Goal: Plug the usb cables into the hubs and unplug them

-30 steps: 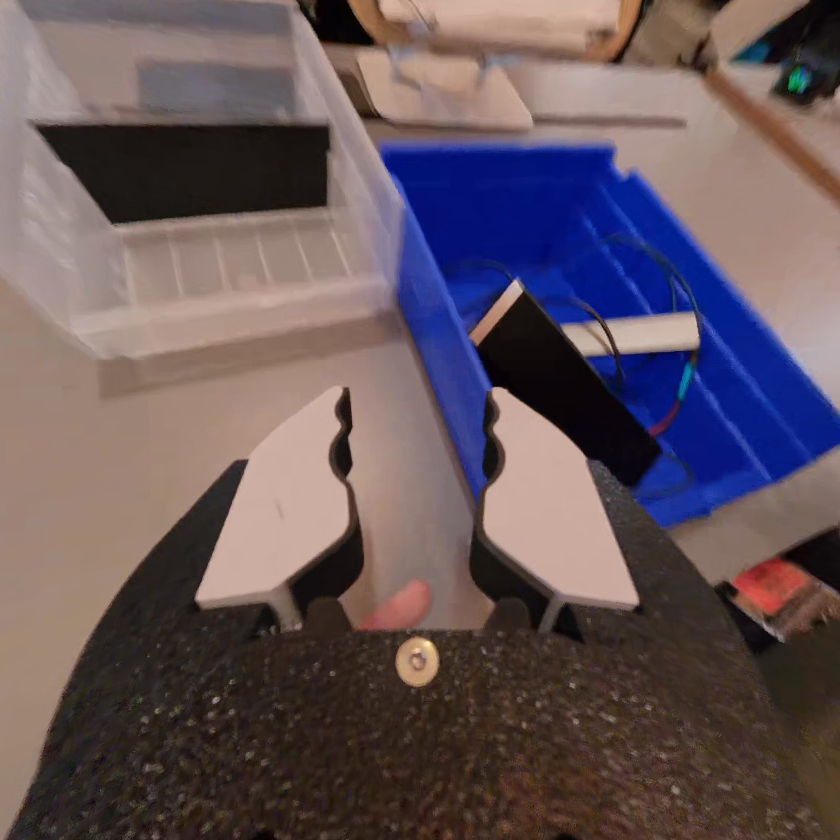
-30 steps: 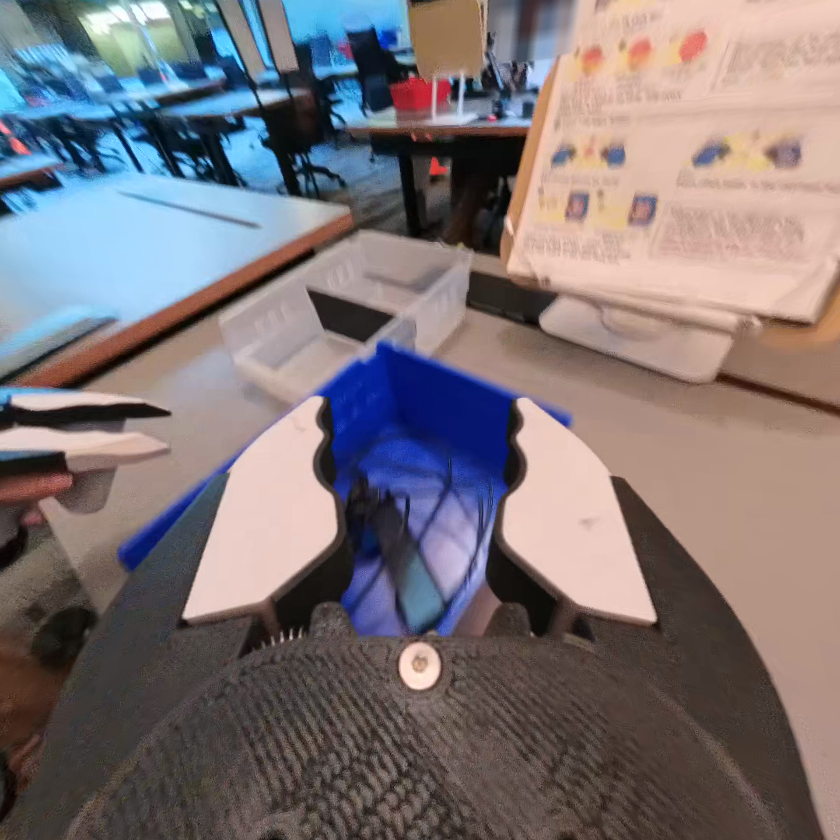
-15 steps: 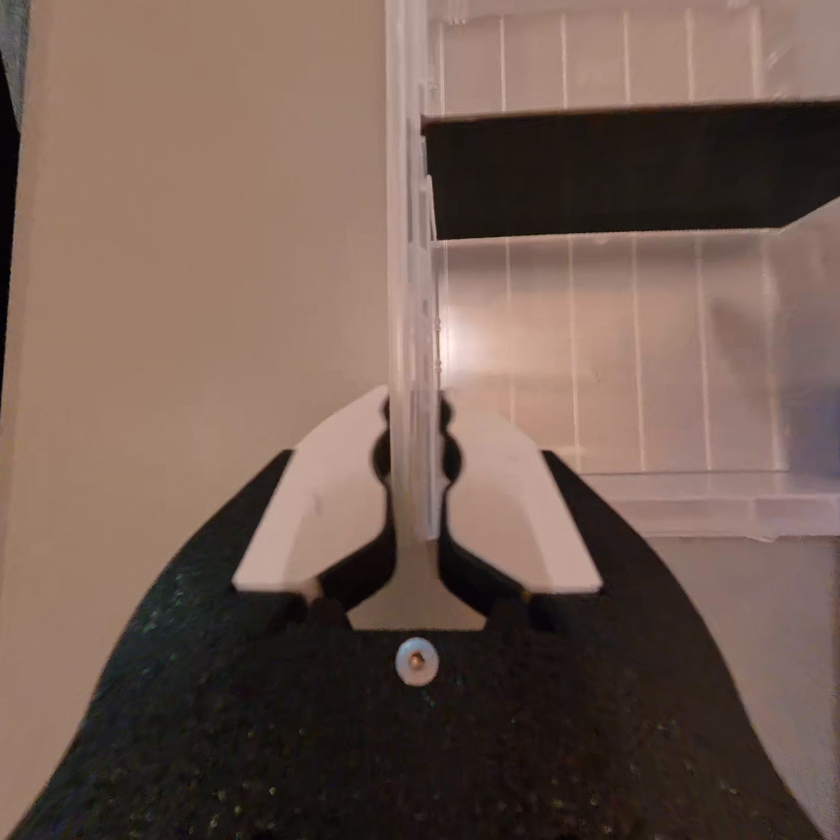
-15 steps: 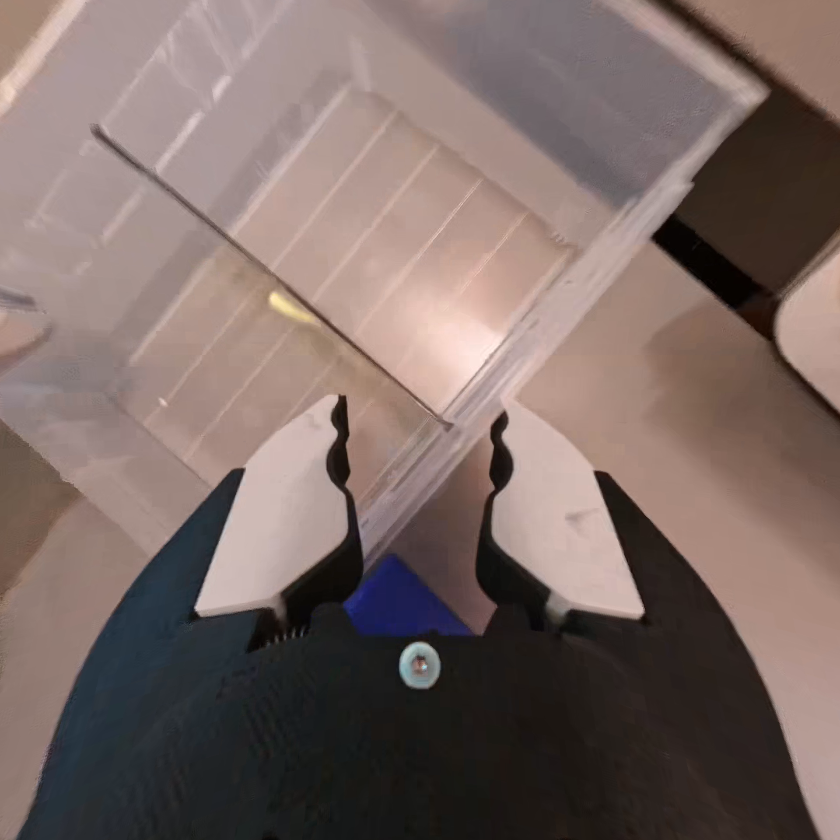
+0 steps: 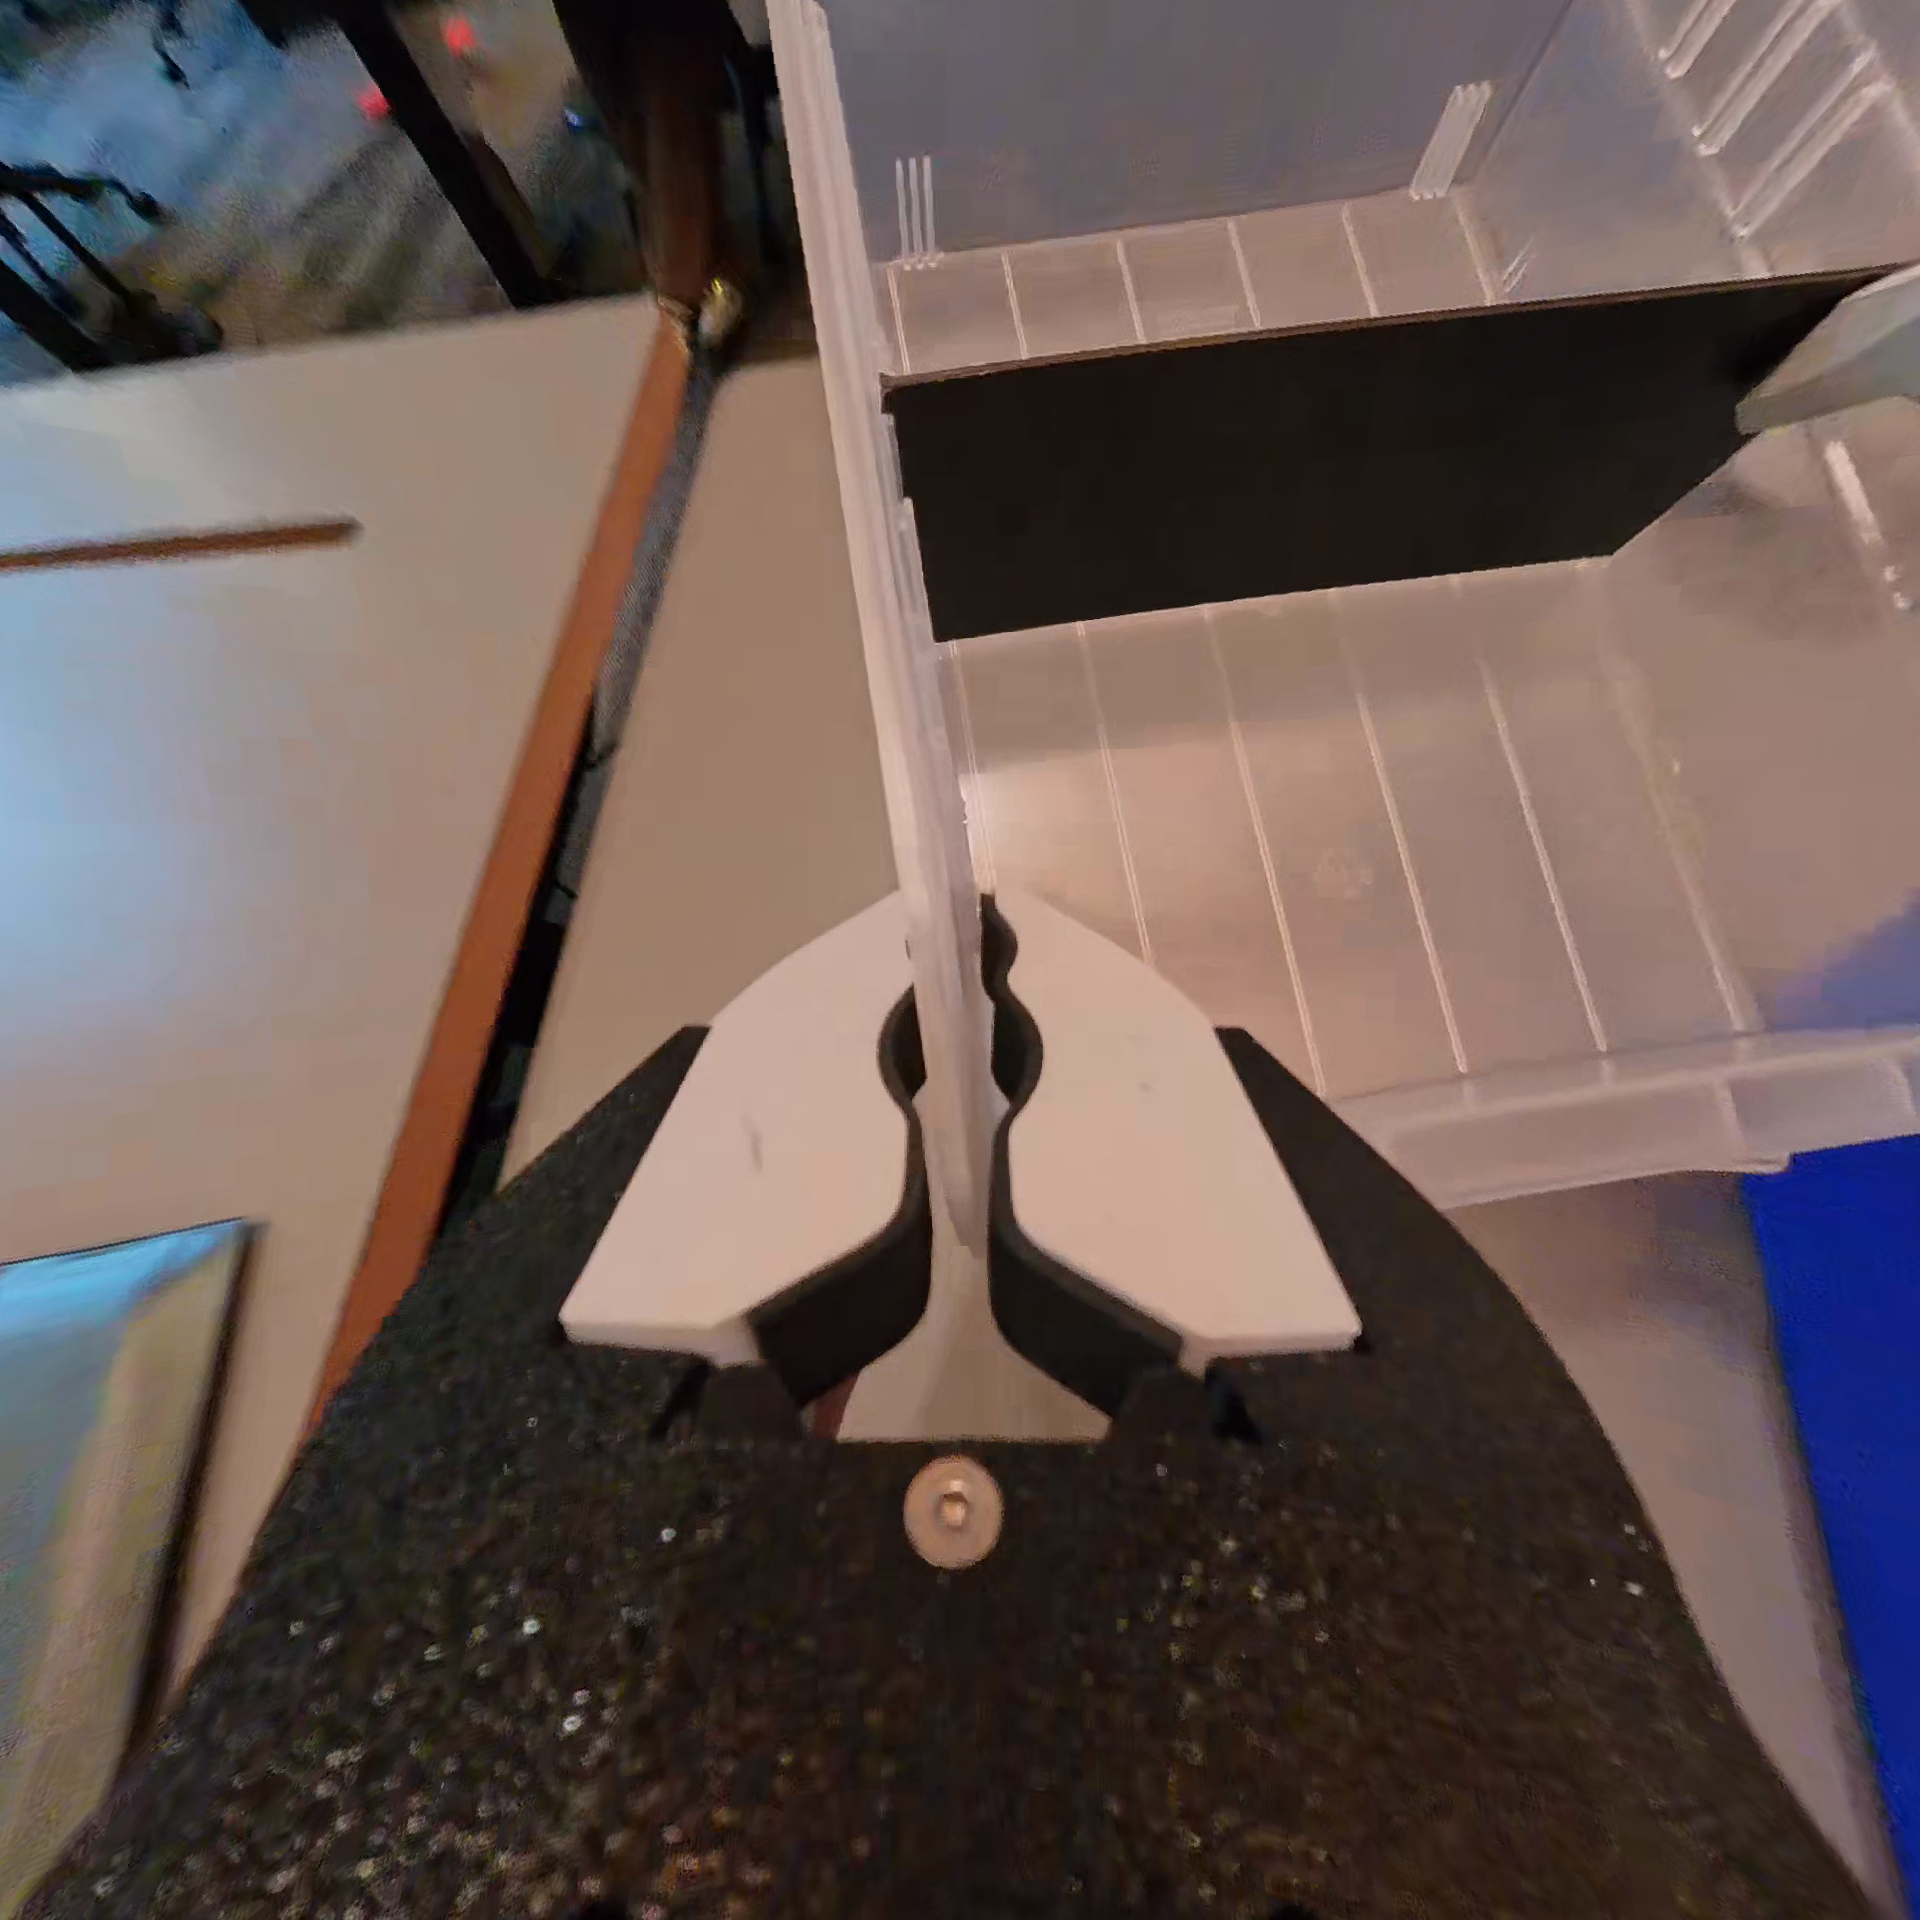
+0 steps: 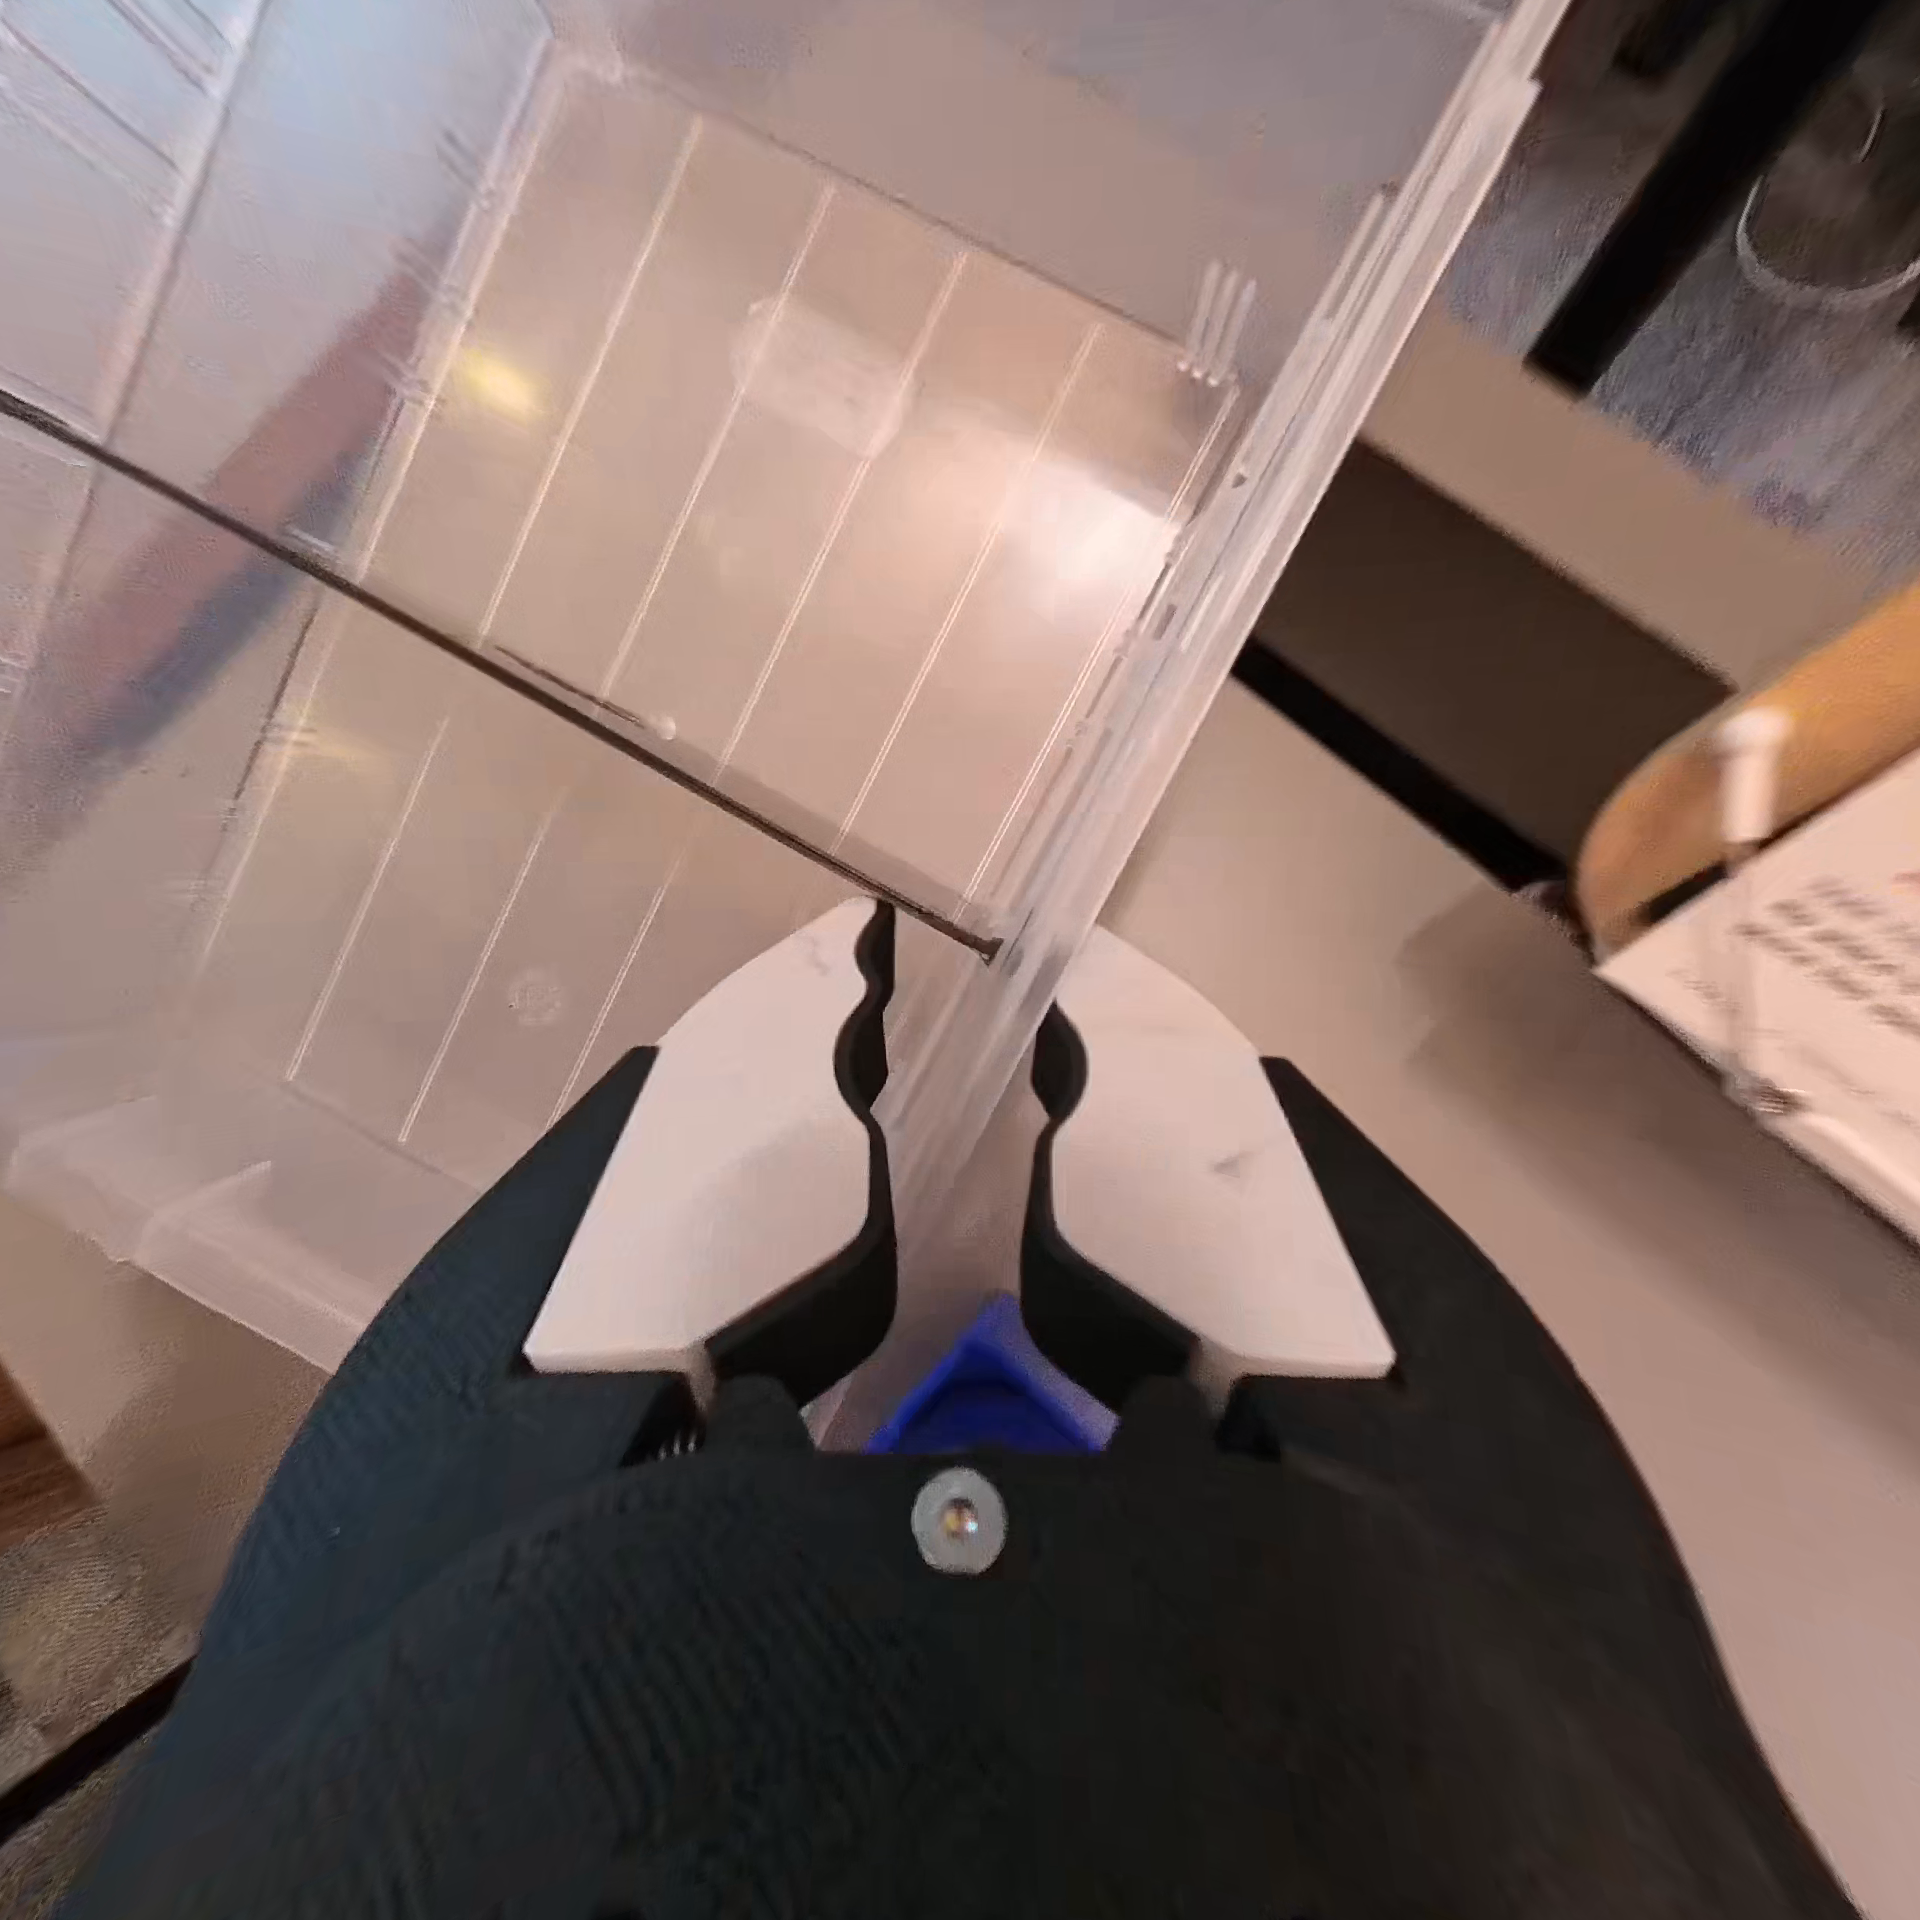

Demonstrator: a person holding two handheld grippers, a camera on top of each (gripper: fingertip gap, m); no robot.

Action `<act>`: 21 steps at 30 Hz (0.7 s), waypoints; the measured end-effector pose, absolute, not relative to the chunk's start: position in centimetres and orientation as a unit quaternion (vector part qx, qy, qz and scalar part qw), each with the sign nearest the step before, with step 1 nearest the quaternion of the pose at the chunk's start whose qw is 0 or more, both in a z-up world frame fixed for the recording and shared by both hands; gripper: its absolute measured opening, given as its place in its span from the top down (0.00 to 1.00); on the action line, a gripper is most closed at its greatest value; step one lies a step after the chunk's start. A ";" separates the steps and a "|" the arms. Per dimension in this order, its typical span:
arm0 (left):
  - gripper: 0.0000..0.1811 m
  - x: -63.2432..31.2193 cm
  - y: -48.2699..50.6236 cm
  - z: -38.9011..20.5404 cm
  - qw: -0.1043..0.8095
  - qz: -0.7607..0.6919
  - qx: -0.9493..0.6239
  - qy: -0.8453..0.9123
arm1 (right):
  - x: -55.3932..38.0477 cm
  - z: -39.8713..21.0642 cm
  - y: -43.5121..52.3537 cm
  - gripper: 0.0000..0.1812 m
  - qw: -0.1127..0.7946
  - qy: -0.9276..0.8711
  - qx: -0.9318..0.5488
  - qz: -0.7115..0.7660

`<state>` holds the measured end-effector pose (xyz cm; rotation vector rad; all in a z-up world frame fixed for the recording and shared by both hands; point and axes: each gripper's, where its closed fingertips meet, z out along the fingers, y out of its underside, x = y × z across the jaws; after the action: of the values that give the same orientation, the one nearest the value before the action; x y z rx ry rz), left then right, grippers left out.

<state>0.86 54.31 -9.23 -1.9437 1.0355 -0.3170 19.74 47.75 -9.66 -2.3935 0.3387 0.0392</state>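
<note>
No USB cable or hub shows in either view. A clear plastic bin (image 5: pixel 1403 883) with a black divider (image 5: pixel 1299 468) across it fills both views. My left gripper (image 5: pixel 951 914) is shut on the bin's left wall. My right gripper (image 6: pixel 966 925) is shut on the bin's right wall (image 6: pixel 1195 582), beside the end of the divider, which shows there as a thin black line (image 6: pixel 520 665). A corner of the blue bin (image 6: pixel 987 1382) shows under the right gripper, and its edge shows at the right of the left wrist view (image 5: pixel 1849 1455).
A neighbouring table with a wooden edge (image 5: pixel 499 831) lies left of the clear bin. A shiny flat object (image 5: pixel 104 1455) sits at its near corner. A wooden stand holding a printed sheet (image 6: pixel 1766 987) stands to the right. Chair legs and floor show beyond. Spacing between my two grippers at the tips: around 20 cm.
A second ago both grippers were open by the blue bin. The left one closed on the clear bin's left wall first. The right one has now closed on the right wall.
</note>
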 end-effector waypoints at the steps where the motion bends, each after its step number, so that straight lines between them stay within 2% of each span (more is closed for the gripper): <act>1: 0.97 0.8 53.3 -7.2 0.455 -0.126 -0.776 0.419 | 19.8 -7.3 46.9 0.87 0.370 0.123 -0.921 0.011; 6: 0.97 3.9 44.3 0.2 0.521 -0.146 -0.715 0.444 | 23.0 1.4 36.7 0.87 0.430 0.121 -0.893 -0.049; 10: 0.97 10.6 34.1 0.8 0.546 -0.190 -0.668 0.467 | 29.1 2.5 24.0 0.88 0.437 0.177 -0.875 -0.113; 13: 0.97 17.4 25.9 -2.0 0.525 -0.250 -0.653 0.486 | 34.8 0.4 13.8 0.88 0.404 0.224 -0.873 -0.156; 18: 0.96 28.9 12.5 -10.7 0.426 -0.316 -0.653 0.541 | 44.5 -6.8 -1.4 0.88 0.291 0.288 -0.887 -0.211; 21: 0.96 33.4 7.4 -16.0 0.387 -0.307 -0.659 0.567 | 48.6 -12.2 -6.6 0.89 0.273 0.327 -0.888 -0.175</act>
<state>33.38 7.44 -15.96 -1.6771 1.4426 -0.7819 48.63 -6.55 -12.22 -2.3879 0.8801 -0.4715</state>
